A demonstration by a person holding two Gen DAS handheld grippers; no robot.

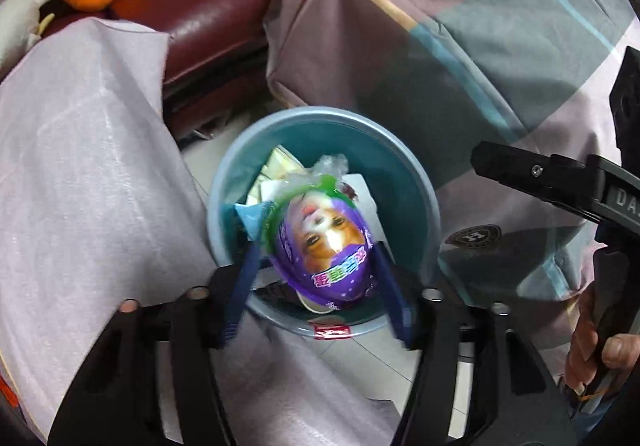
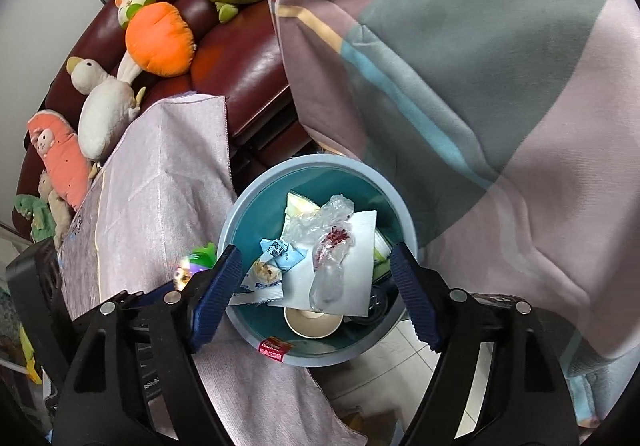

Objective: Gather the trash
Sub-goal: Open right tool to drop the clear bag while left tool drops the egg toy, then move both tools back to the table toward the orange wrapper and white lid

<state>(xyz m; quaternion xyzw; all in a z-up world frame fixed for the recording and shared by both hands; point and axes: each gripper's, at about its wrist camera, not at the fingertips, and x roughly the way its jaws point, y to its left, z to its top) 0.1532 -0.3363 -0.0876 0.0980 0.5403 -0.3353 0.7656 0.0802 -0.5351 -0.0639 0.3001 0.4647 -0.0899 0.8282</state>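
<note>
Trash (image 2: 332, 270) sits piled in the blue bin (image 2: 240, 214) on the floor: clear bags, a white sheet, a blue wrapper (image 2: 280, 256) and a cup (image 2: 314, 322) down near the front wall.

Going left to right in the left wrist view, a pale cloth (image 1: 80, 166) hangs over something just beside the bin, with a dark red sofa (image 1: 208, 18) and plush toys behind it. Then comes the left tool (image 1: 316, 252), angled down over the bin's near rim, with a purple egg pack (image 1: 324, 242) between its blue fingers (image 1: 240, 286). The jaws are spread and the pads don't look pressed on the pack, but that part's blurry, so it's a loose read. On the far right edge a hand (image 1: 600, 354) grips the other tool's handle.

In the right wrist view, the egg pack peeks out left of the fingers, over the cloth edge. The right tool (image 2: 315, 252) hangs over the bin with its jaws wide apart and nothing between them, just the pile below. Right of the bin a striped blanket (image 2: 480, 86) drapes down, with a bit of floor tile (image 2: 400, 358) under it.
</note>
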